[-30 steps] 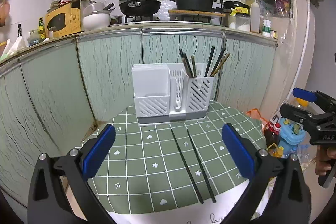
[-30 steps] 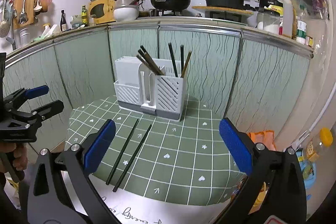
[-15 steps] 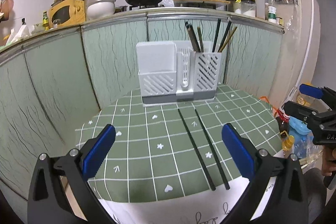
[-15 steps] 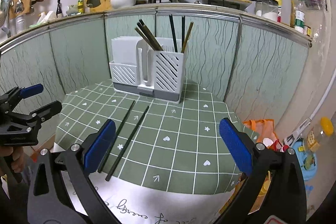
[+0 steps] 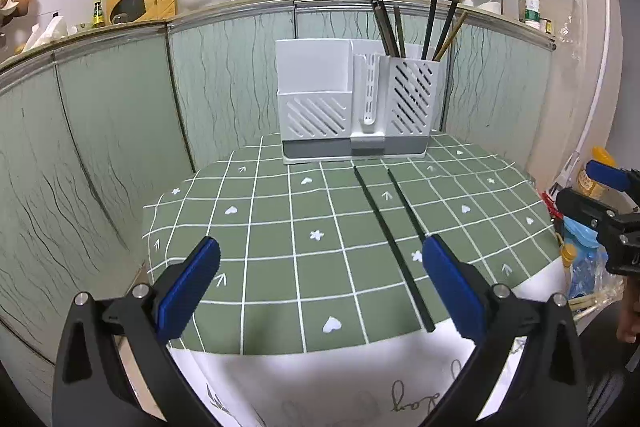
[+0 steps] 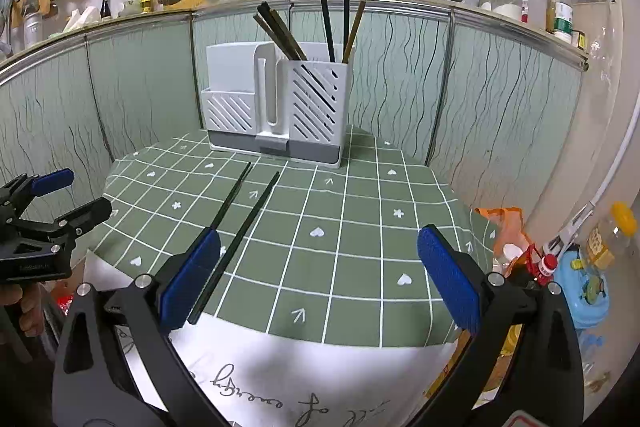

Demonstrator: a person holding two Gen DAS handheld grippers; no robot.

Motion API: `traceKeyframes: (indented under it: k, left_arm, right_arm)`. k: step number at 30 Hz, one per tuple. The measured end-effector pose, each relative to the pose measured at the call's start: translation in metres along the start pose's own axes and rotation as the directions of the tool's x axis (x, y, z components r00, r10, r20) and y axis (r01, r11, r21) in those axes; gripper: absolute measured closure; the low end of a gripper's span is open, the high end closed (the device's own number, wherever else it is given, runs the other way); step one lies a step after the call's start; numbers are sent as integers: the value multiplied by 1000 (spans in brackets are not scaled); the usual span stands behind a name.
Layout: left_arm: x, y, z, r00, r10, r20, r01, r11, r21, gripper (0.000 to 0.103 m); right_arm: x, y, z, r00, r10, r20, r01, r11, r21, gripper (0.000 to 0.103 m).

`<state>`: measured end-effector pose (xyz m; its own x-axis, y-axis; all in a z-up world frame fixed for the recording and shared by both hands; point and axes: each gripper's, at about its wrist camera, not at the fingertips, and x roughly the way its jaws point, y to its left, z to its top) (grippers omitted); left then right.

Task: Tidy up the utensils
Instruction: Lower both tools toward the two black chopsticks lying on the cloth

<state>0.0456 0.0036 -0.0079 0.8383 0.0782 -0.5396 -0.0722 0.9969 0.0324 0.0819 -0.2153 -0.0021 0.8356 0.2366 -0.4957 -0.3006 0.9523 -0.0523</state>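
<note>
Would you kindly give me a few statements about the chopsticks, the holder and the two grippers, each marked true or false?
1. Two dark chopsticks lie on the green tablecloth. True.
2. The white holder has chopsticks standing in its left compartment. False: they stand in the right one.
3. The left gripper is shut on a chopstick. False: it is open and holds nothing.
4. The right gripper is open. True.
5. The loose chopsticks touch the holder. False: they stop short of its base.
</note>
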Motion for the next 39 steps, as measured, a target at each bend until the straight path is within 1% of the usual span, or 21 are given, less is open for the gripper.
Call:
traceKeyframes:
  k: [4, 11, 16, 21, 24, 26, 27, 29, 30, 32, 35, 39]
  left_arm:
    - [1, 1, -10, 1000, 8, 6, -8, 1000, -5, 5]
    - [1, 3, -24, 999, 26, 29, -26, 1000, -3, 5]
    - [5, 4, -33, 999, 32, 23, -32, 999, 2, 5]
    - [9, 10, -42, 999, 34, 4, -34, 999, -9, 5]
    - [11, 14, -46, 999, 40, 0, -40, 999, -15, 5]
    - [11, 16, -48, 999, 40, -3, -40, 999, -21, 5]
    - [11, 18, -49, 999, 41, -5, -41, 999, -25, 5]
    - [12, 19, -51, 999, 46, -7, -46, 999, -24, 5]
    - [13, 19, -52, 999, 50, -9, -50, 998, -23, 5]
    - [13, 21, -54, 998, 54, -14, -55, 998, -25, 5]
    - [13, 23, -56, 998, 54, -22, -54, 998, -28, 5]
    - [13, 23, -57, 998, 54, -28, -55, 998, -30, 5]
  right_arm:
    - [3, 5, -13, 1000, -15, 16, 16, 1000, -15, 8]
    - [10, 14, -30, 1000, -5, 27, 5, 1000, -26, 8]
    - [22, 22, -42, 1000, 12, -7, -12, 999, -34, 8]
    - [34, 37, -48, 997, 54, -52, -56, 998, -31, 10]
    - [39, 48, -50, 995, 74, -72, -76, 997, -32, 17]
    - [44, 56, -51, 992, 87, -88, -90, 995, -38, 26]
    - [47, 60, -52, 991, 89, -95, -93, 995, -39, 28]
    - [53, 66, -55, 986, 111, -123, -115, 993, -32, 39]
    - [56, 68, -57, 985, 113, -129, -118, 993, -28, 42]
    - [61, 71, -61, 983, 116, -144, -120, 993, -20, 51]
    - [66, 74, -66, 979, 126, -161, -129, 992, -3, 56]
    - [67, 82, -71, 979, 127, -157, -129, 992, -4, 63]
